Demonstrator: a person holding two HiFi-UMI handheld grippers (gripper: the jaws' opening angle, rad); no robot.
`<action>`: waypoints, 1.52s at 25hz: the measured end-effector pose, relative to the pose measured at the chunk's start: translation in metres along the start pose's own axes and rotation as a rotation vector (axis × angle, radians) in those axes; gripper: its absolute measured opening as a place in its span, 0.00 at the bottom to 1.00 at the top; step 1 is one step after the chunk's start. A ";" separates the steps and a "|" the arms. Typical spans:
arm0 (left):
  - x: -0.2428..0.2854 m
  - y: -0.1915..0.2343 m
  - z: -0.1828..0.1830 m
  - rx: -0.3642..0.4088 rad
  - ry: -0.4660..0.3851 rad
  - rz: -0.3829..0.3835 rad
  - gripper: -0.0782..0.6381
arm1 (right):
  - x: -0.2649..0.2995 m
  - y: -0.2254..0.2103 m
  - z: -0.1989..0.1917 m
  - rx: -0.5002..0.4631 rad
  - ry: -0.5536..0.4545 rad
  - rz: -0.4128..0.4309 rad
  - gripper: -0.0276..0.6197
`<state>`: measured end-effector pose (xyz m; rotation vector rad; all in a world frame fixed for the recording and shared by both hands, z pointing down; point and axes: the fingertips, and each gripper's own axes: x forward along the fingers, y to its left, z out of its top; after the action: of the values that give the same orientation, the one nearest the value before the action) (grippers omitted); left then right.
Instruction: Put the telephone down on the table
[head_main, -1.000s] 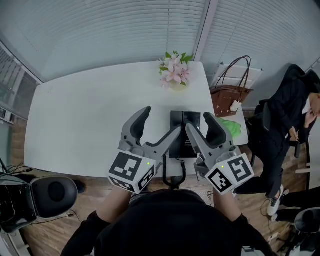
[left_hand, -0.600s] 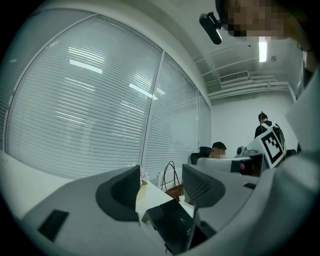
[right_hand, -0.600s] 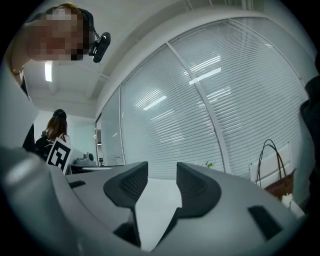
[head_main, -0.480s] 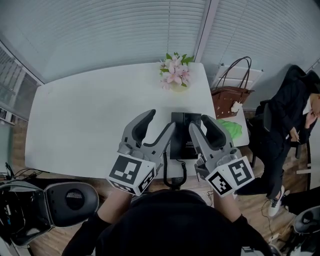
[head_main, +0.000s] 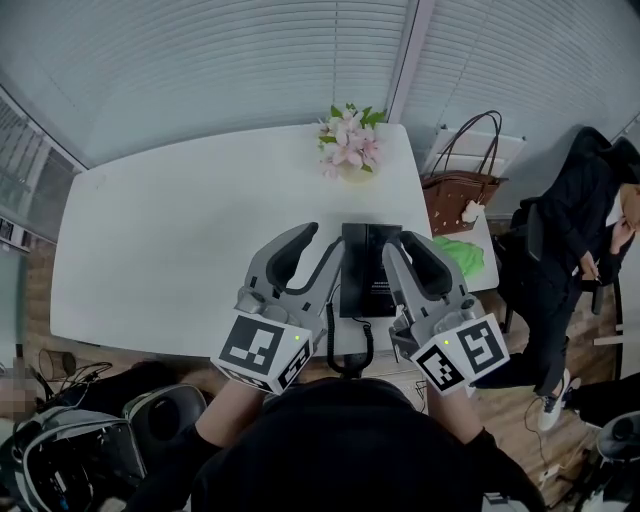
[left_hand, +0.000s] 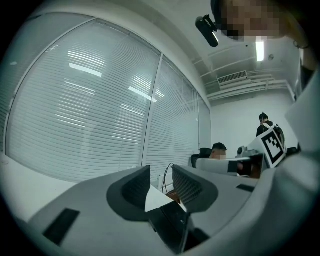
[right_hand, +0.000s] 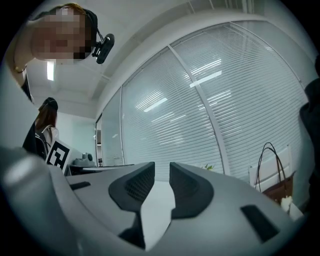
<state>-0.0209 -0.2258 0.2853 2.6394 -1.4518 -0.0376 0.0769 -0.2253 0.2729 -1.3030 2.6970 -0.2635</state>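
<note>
Head view: telephone lying on the table at its near edge, between both grippers.
Left gripper and right gripper hold nothing; both pairs of jaws have just been closing and stand narrowly apart, one gripper either side of the telephone.

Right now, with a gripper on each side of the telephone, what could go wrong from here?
1. The telephone lies near the near edge of the table, and its cord hangs off that edge. A snag could drag it off.
2. The left gripper and right gripper flank it closely. Their jaws have just been closing with nothing between them, so any sideways move may knock it.
</note>
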 end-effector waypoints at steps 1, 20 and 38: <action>-0.001 -0.001 0.001 0.001 -0.002 0.000 0.31 | -0.001 0.000 0.001 0.002 -0.001 -0.001 0.19; -0.002 -0.014 0.007 0.019 -0.007 -0.017 0.15 | -0.010 -0.002 0.010 0.002 -0.031 -0.013 0.08; -0.004 -0.014 0.005 0.025 0.002 -0.010 0.13 | -0.013 -0.001 0.014 -0.016 -0.048 -0.018 0.05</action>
<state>-0.0115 -0.2150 0.2783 2.6657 -1.4475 -0.0186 0.0884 -0.2172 0.2600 -1.3212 2.6547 -0.2101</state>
